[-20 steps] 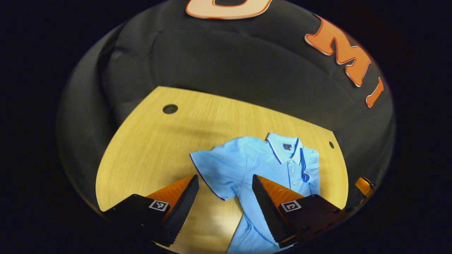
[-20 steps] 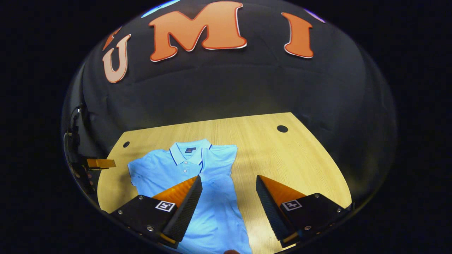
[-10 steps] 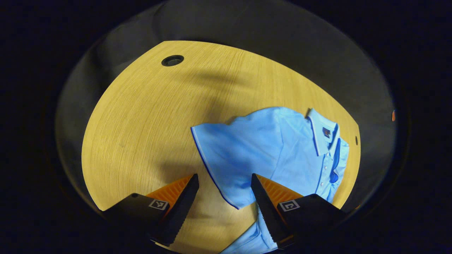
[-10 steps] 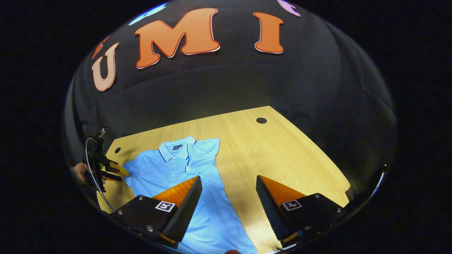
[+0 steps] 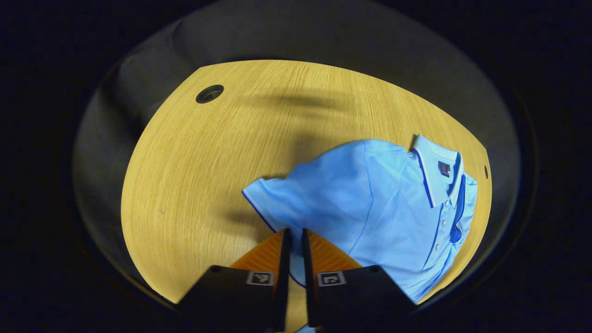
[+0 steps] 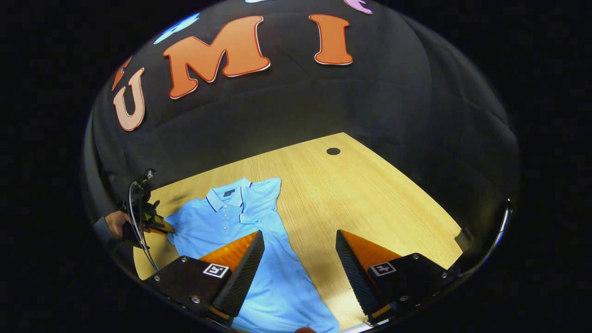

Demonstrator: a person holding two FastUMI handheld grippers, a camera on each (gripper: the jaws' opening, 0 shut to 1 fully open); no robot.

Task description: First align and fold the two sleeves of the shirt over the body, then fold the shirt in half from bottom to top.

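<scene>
Fingers of our left gripper (image 5: 292,238) were pressed together on the hem of the left sleeve (image 5: 277,203), no more apart as half a second before. From it the shirt (image 5: 384,208) lay ahead and rightward on the table (image 5: 208,152), collar (image 5: 437,169) farthest. Our right gripper (image 6: 299,254) hovered wide apart above the shirt body, its own sleeve (image 6: 266,194) already folded over.

No text can be read; the small dark label (image 5: 445,169) inside the polo shirt's collar (image 5: 432,166) is too small to make out.
</scene>
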